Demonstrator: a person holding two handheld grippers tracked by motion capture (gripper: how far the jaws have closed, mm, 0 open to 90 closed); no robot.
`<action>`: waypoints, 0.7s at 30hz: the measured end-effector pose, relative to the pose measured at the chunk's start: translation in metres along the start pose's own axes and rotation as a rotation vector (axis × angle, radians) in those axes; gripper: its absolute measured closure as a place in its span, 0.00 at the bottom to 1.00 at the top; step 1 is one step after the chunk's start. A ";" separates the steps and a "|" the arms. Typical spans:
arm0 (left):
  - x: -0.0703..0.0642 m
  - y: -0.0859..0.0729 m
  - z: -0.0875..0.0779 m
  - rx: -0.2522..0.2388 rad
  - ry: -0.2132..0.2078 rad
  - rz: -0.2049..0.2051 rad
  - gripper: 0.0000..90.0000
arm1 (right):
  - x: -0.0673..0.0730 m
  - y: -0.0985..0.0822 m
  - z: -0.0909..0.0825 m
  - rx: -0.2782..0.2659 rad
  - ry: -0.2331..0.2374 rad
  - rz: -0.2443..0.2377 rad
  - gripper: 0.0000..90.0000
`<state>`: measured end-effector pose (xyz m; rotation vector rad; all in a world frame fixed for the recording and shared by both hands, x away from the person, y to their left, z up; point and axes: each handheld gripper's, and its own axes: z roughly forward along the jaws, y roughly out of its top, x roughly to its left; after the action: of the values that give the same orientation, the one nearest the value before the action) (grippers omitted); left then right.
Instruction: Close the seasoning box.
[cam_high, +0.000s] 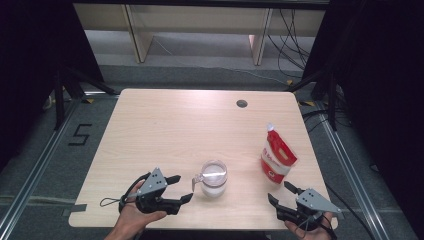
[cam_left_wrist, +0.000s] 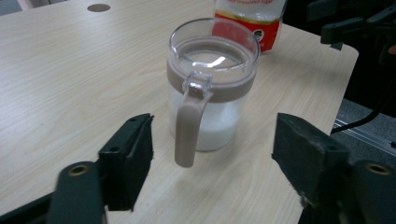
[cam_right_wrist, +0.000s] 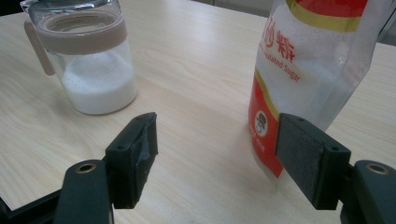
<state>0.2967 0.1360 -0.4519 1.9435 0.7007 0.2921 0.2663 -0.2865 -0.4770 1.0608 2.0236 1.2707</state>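
Observation:
A clear jar (cam_high: 214, 177) with a beige band and handle stands near the table's front, partly filled with white sugar. Its handle (cam_left_wrist: 187, 130) points at my left gripper (cam_high: 183, 188), which is open; the jaws stand wide apart just short of the handle and touch nothing. In the left gripper view the jar (cam_left_wrist: 212, 88) rises right ahead of the left gripper (cam_left_wrist: 215, 140). A red and white sugar pouch (cam_high: 277, 155) stands upright to the right. My right gripper (cam_high: 279, 191) is open just in front of the pouch (cam_right_wrist: 303, 70), with nothing between the jaws of the right gripper (cam_right_wrist: 217, 144).
The pale wooden table (cam_high: 165, 125) has a round cable hole (cam_high: 242, 103) at the back right. Its front edge runs close under both hands. Grey floor with rails and cables surrounds the table, and dark curtains hang at both sides.

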 end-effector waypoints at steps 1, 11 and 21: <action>0.000 -0.003 -0.002 0.013 -0.004 -0.003 0.22 | 0.001 0.000 0.000 0.001 0.005 0.014 0.33; -0.002 -0.015 -0.008 0.026 -0.018 -0.021 0.17 | 0.001 0.000 0.000 0.000 -0.027 0.037 0.22; -0.003 -0.029 -0.007 0.059 -0.006 -0.017 0.17 | 0.001 -0.001 0.003 0.011 -0.015 0.041 0.20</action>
<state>0.2805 0.1488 -0.4742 1.9925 0.7288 0.2580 0.2672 -0.2845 -0.4793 1.1193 2.0098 1.2699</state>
